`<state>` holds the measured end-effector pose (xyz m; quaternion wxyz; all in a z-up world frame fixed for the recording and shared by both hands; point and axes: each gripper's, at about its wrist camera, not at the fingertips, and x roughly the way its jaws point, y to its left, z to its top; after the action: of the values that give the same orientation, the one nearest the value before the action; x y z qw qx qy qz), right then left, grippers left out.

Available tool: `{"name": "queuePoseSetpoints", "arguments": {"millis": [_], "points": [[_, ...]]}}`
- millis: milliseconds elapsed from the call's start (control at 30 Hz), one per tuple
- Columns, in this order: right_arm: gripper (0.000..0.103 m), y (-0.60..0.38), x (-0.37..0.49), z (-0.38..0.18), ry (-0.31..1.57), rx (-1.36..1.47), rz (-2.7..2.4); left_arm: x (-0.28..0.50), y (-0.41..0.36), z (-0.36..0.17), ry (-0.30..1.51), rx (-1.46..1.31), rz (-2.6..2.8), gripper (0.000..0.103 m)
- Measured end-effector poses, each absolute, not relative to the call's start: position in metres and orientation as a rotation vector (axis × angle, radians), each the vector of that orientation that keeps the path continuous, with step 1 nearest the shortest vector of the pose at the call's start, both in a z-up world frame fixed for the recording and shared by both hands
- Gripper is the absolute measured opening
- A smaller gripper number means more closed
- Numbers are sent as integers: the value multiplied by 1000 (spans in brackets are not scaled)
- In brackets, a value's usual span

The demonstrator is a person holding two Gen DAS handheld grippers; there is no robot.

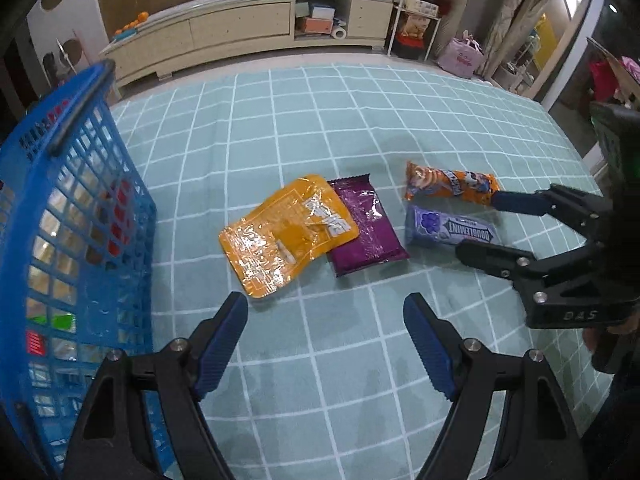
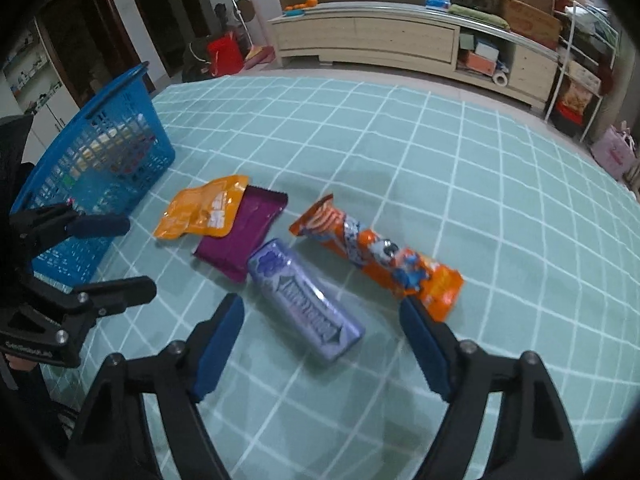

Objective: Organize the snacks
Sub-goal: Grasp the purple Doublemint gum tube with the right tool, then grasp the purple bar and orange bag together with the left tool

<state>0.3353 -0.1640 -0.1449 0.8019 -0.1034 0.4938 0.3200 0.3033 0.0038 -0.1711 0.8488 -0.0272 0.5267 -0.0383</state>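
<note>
Four snacks lie on the teal checked cloth. They are a yellow pouch [image 1: 288, 236] [image 2: 200, 208], a purple packet [image 1: 364, 228] [image 2: 240, 240] partly under it, an orange wrapped bar [image 1: 448, 186] [image 2: 380, 256] and a lilac Doublemint pack [image 1: 448, 230] [image 2: 304, 296]. My left gripper [image 1: 324, 304] [image 2: 136, 256] hangs open just short of the yellow pouch, with nothing between its fingers. My right gripper [image 2: 322, 306] [image 1: 480, 224] is open and straddles the near end of the Doublemint pack; its pads stand clear of the pack. The right finger's tip is close to the orange bar's end.
A blue mesh basket [image 1: 80, 220] [image 2: 100, 160] stands at the left edge of the cloth, with several packets inside. Beyond the table's far edge a long pale cabinet [image 1: 240, 28] runs along the wall. A metal shelf rack [image 2: 576, 64] stands to the right of the cabinet.
</note>
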Motion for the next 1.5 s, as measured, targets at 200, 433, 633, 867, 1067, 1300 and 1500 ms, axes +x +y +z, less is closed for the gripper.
{"name": "queuePoseSetpoints", "arguments": {"millis": [200,433,633,867,1067,1300,1500], "points": [[71,-157,336,-151,1047,-244,744,302,4,-174,1117,-61,-89,79],[36,-144,324,-152,1036,-285,778,302,1,-180,1150,-116,-116,79],[35,-146,319,-146,1055,-259,718,315,-6,-184,1169,-128,-105,79],[35,-159,331,-151,1085,-214,648,327,-3,-191,1200,-198,-95,79],[35,-164,336,-152,1120,-163,629,342,-12,-191,1211,-170,-93,79],[35,-163,343,-152,1153,-140,565,363,-24,-194,1224,-128,-54,79],[35,-166,345,-150,1164,-116,542,378,-42,-197,1235,-24,-27,79]]}}
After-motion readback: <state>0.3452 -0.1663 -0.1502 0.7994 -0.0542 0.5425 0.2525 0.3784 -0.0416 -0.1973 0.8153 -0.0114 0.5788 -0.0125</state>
